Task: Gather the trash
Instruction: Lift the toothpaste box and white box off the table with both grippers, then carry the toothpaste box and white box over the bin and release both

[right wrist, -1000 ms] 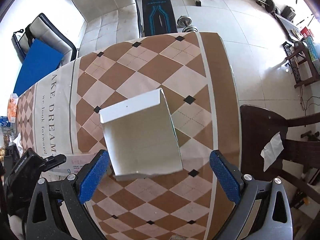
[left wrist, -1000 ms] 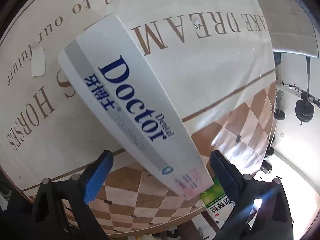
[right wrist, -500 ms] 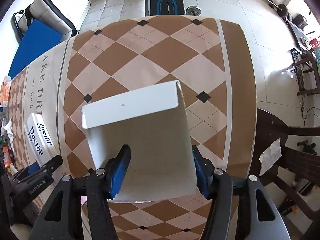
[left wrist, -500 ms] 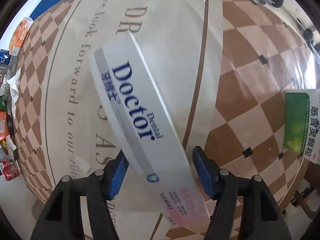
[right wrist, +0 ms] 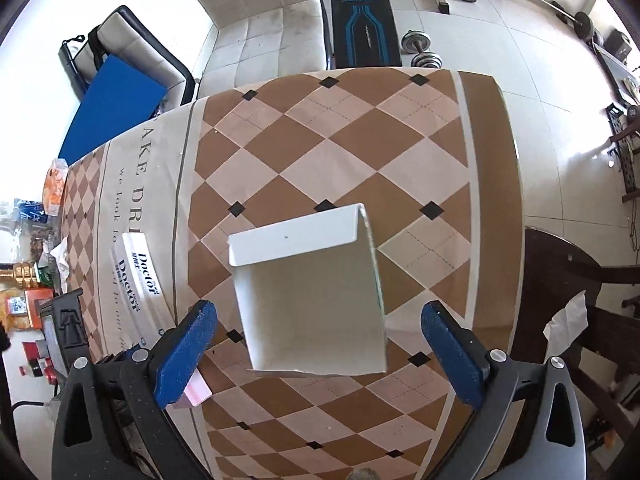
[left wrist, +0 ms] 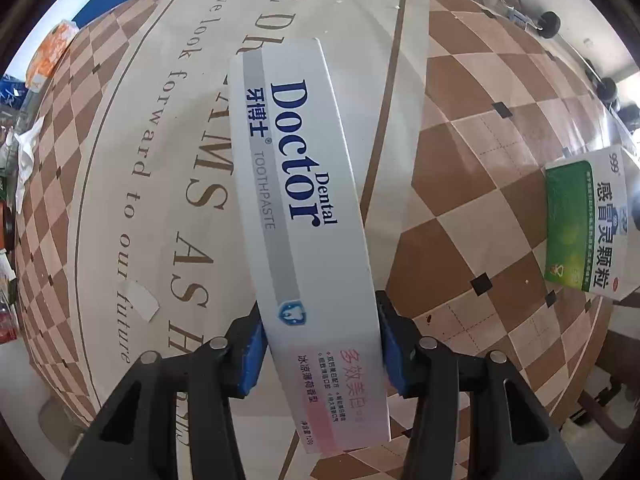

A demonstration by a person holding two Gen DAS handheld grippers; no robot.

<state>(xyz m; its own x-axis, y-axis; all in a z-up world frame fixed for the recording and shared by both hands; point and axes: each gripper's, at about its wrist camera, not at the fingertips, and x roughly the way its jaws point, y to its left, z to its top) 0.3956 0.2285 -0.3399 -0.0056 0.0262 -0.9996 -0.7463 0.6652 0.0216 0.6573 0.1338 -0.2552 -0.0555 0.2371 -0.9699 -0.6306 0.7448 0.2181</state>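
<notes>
The left tongs (left wrist: 320, 344) are pinching the long white cardboard toothpaste box with blue "Doctor" lettering (left wrist: 300, 184) near its lower end, one blue pad on each long side. Most of the box runs up and away from the pads toward the top centre of the left wrist view, over the beige stripe of the worktop (left wrist: 460, 208) with its brown and cream diamond-patterned cloth. Held this close to one end, the box could, I judge, swing or slip between the pads if the hand turns fast, and thin card may buckle under a hard squeeze.

The right tongs (right wrist: 316, 344) are spread wide, with the open white cardboard box (right wrist: 312, 296) between the pads but touching neither, as far as the view shows. It sits at the centre of the right wrist view, its flap raised at the far edge and its hollow facing the camera. I cannot tell whether it rests on the cloth or stands tilted. In the left wrist view its green and white printed face appears at the right edge. If the pads close off-centre, the light box may skid or crush rather than lift.

A small white paper scrap (left wrist: 142, 300) lies on the cloth at the left of the left wrist view, and a crumpled white tissue (right wrist: 566, 322) rests on the dark wooden chair (right wrist: 560, 280) at the right of the right wrist view; both look like trash not yet gathered.
</notes>
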